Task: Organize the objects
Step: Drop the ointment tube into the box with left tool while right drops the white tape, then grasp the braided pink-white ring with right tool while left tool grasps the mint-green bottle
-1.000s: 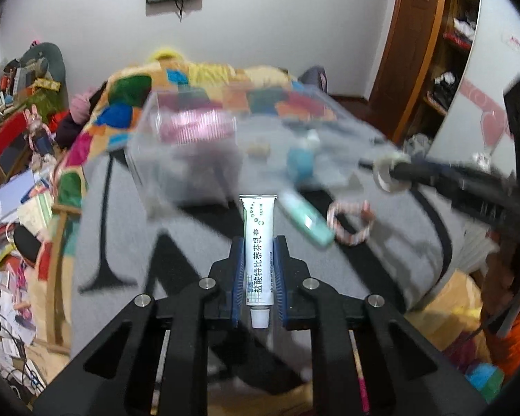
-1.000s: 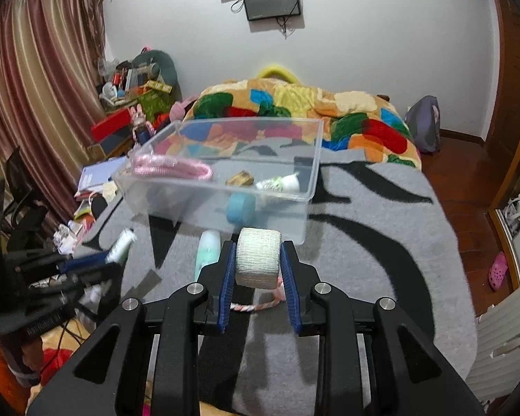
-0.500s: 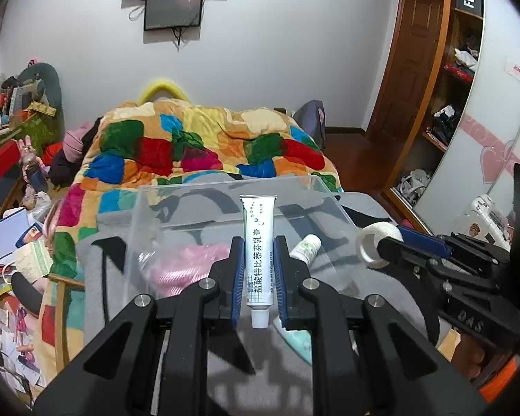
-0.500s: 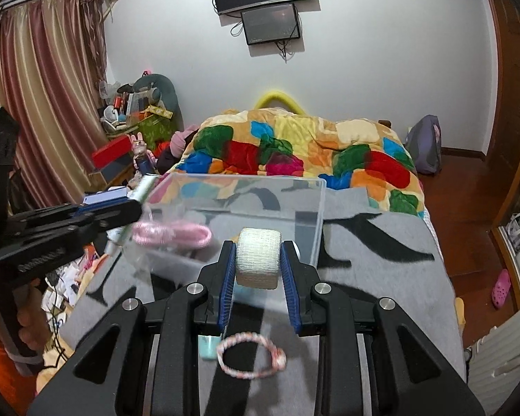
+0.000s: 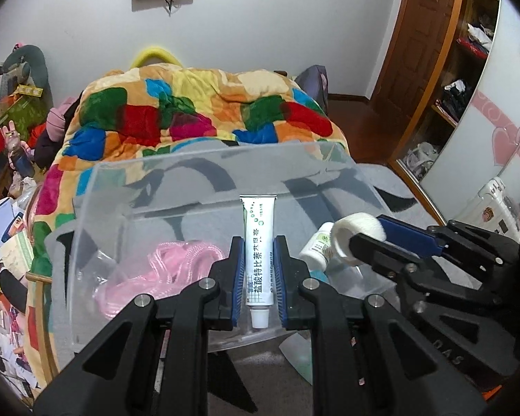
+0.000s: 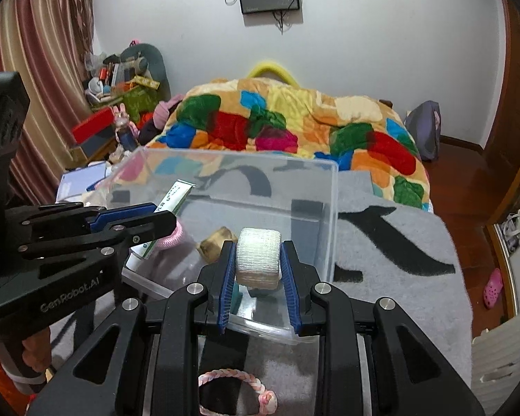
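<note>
My left gripper (image 5: 258, 242) is shut on a white ointment tube (image 5: 259, 242), held over the front of a clear plastic bin (image 5: 204, 159). My right gripper (image 6: 259, 246) is shut on a white bandage roll (image 6: 258, 258), held over the bin's (image 6: 331, 215) near right corner. In the left wrist view the right gripper (image 5: 355, 239) with the roll (image 5: 350, 239) shows at the right. In the right wrist view the left gripper (image 6: 156, 216) with the tube (image 6: 170, 201) shows at the left. Inside the bin lie a pink rope (image 5: 163, 270), a small white bottle (image 5: 315, 246) and a brown lump (image 6: 215, 244).
The bin stands on a grey blanket with black marks (image 6: 398, 242) on a bed. A pink-white braided bracelet (image 6: 237, 391) lies on the blanket below the right gripper. A colourful quilt (image 5: 197, 111) lies behind. Clutter stands at the left (image 6: 121, 79); a wardrobe (image 5: 468, 52) stands at the right.
Both grippers have moved forward and closer over the bin, each still holding its object. The bin now fills more of both views.
</note>
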A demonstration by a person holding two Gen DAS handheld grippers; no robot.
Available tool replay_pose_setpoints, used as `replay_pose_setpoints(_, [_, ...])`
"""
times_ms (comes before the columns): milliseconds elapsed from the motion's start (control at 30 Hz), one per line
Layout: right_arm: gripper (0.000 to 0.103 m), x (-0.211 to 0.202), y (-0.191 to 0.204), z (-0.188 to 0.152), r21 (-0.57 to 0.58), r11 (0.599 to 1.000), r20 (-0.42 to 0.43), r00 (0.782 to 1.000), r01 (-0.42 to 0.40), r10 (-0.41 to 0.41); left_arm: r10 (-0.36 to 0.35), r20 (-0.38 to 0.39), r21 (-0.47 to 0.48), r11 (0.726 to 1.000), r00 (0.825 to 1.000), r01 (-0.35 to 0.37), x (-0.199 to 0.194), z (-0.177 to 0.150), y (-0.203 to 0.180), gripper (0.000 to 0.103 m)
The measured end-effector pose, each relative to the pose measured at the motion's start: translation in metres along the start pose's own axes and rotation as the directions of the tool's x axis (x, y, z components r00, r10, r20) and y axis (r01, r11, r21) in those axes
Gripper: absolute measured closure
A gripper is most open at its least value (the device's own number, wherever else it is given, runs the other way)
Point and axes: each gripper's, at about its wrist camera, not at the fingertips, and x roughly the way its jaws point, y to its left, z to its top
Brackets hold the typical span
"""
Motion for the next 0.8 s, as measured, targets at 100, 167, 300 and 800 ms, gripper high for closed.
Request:
replay_pose_setpoints(100, [0.079, 0.007, 0.0, -0.004, -0.004, 1.0, -0.026, 1.0, -0.015, 0.015, -0.001, 0.001, 0.005, 1.0, 1.0, 0.001, -0.003, -0.001, -0.002, 0.083])
replay_pose_setpoints(167, [0.079, 0.007, 0.0, -0.006, -0.011, 1.0, -0.041, 0.999, -0.017, 0.017, 0.0, 0.018, 0.009, 1.0, 1.0, -0.001, -0.01, -0.001, -0.003, 0.077])
replay_pose_setpoints(300, [0.078, -0.004, 0.0, -0.009, -0.03, 1.0, -0.022, 1.0, -0.003, 0.003, 0.02, 0.063, 0.038, 0.999, 0.998, -0.022, -0.03, -0.005, -0.009, 0.067])
replay_pose_setpoints(800, [0.058, -0.049, -0.021, -0.068, -0.056, 0.998, -0.051, 0.999, -0.01, 0.007, -0.007, -0.065, 0.076, 0.997, 0.998, 0.012, -0.016, -0.069, -0.03, 0.048])
